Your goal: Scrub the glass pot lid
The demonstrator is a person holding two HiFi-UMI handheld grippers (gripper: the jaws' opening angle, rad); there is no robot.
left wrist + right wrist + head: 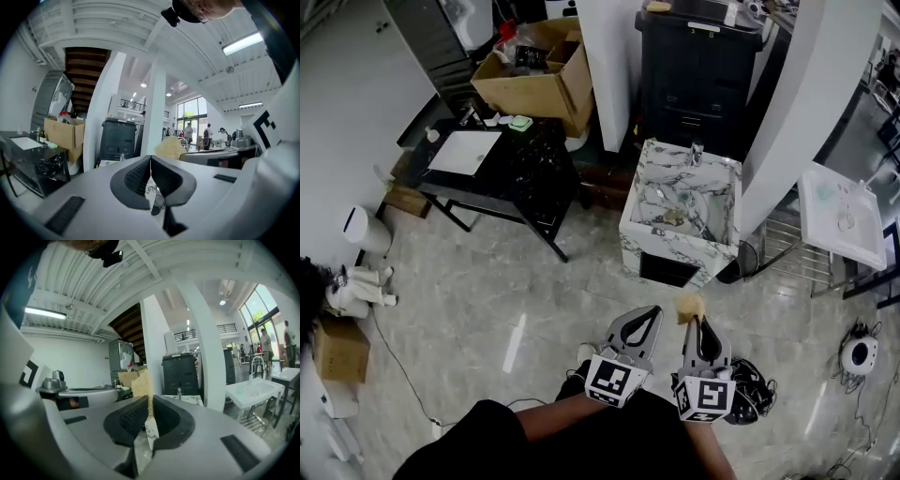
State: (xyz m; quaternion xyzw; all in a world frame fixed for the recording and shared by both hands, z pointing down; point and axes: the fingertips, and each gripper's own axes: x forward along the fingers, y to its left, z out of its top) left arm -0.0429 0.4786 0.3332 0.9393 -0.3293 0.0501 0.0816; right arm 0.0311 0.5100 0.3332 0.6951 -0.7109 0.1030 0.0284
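L gripper (652, 313): held low in front of the person, jaws pressed together, nothing betw. them; well short of the sink.
R gripper (698, 323): just beside the L one, jaws clamped on the sponge.
Sponge (690, 307): tan, coarse, stuck out past the R jaw tips; a white printed tag hung below it in the R gripper view.
Floor (487, 309): pale marble-look tiles w/ a thin cable across them.
Marble sink (636, 230): white w/ grey veins, freestanding, ahead of both grippers, faucet (697, 153) at the back rim.
Glass pot lid (659, 199): prob. the round clear shape lying in the basin, beside a few small items; too small to be sure.
Black table (539, 178): left of the sink, white board (464, 152) on top.
White basin (839, 211): right of the marble sink, on a metal frame.
Black cabinet (698, 66): right behind the marble sink.
Cardboard box (539, 80): far left, open, behind the table.
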